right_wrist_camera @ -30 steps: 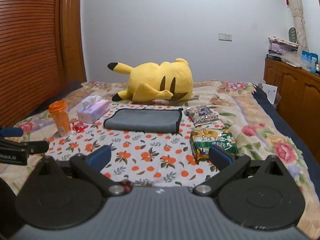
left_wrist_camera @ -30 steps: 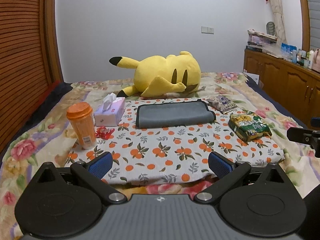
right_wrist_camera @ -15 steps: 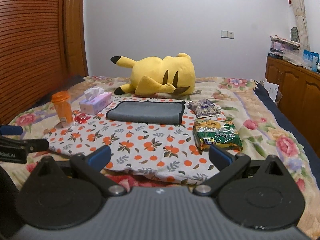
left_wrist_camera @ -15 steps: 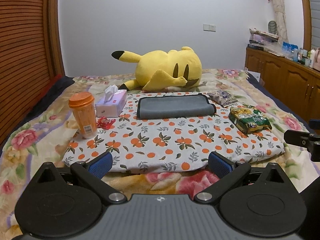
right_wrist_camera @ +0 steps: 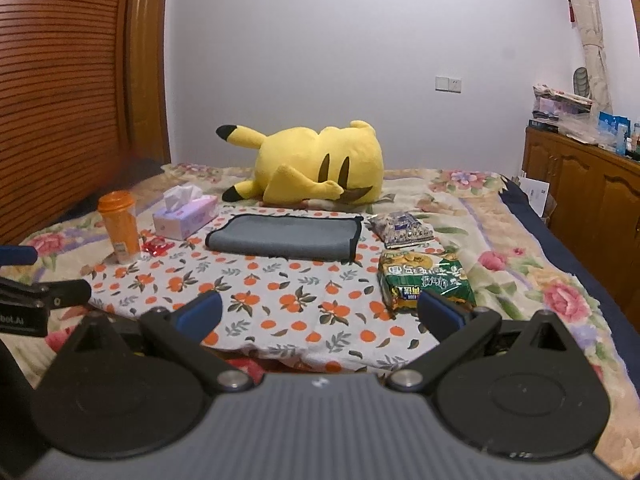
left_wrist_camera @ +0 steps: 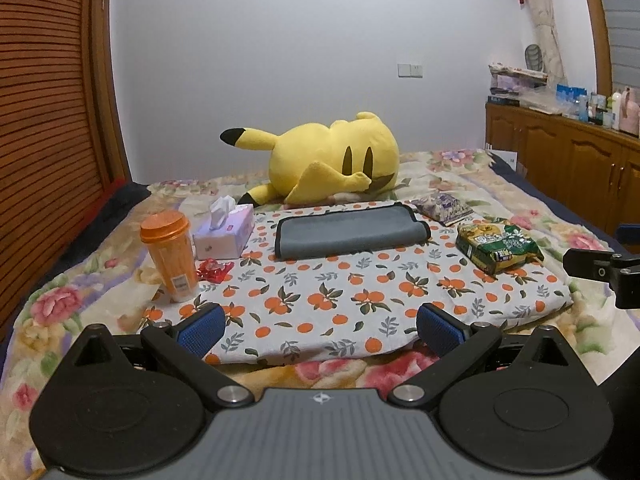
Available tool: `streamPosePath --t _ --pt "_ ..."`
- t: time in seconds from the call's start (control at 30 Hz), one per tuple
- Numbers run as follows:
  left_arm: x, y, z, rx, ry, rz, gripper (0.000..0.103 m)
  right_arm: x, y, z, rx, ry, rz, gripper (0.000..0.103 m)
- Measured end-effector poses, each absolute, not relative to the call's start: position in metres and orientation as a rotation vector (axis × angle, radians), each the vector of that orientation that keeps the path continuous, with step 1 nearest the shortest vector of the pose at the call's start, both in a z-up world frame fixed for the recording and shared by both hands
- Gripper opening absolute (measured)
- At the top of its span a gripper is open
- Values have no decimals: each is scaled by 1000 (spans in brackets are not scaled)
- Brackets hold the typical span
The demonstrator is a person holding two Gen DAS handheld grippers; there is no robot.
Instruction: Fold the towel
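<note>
Left wrist view. Change since a second ago: the camera has drawn back and lifted slightly, so the near edge of the orange-print cloth [left_wrist_camera: 320, 304] now shows in full with flowered bedspread [left_wrist_camera: 60, 304] below it. Towel [left_wrist_camera: 352, 231]: grey, dark-edged, lying flat in a long doubled shape at the far edge of the cloth, just in front of the yellow plush toy [left_wrist_camera: 332, 160]; unchanged in shape. Judgement: folding looks finished or nearly so, and the hands are backing off. Left gripper [left_wrist_camera: 320, 326]: jaws wide apart, holding nothing, touching nothing. Orange cup [left_wrist_camera: 170, 256] and tissue box [left_wrist_camera: 224, 234] stand near the far left corner of the cloth.

Right wrist view. Change: the same small retreat; more of the cloth's near edge visible. Towel [right_wrist_camera: 282, 236] well apart from the right gripper [right_wrist_camera: 320, 310], whose jaws are spread wide and empty. Green snack bag [right_wrist_camera: 426, 280] lies along the cloth's right edge.
</note>
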State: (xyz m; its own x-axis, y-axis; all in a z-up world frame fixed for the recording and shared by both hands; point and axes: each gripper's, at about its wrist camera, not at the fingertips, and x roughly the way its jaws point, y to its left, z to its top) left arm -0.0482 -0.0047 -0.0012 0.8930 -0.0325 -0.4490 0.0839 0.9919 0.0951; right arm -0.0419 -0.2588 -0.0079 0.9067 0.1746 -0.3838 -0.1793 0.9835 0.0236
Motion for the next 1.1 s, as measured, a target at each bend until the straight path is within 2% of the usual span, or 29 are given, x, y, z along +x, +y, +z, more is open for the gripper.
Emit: streamPosePath --t 1.1 --pt "-66 -4 7 90 322 -65 103 -61 -269 0 33 241 174 103"
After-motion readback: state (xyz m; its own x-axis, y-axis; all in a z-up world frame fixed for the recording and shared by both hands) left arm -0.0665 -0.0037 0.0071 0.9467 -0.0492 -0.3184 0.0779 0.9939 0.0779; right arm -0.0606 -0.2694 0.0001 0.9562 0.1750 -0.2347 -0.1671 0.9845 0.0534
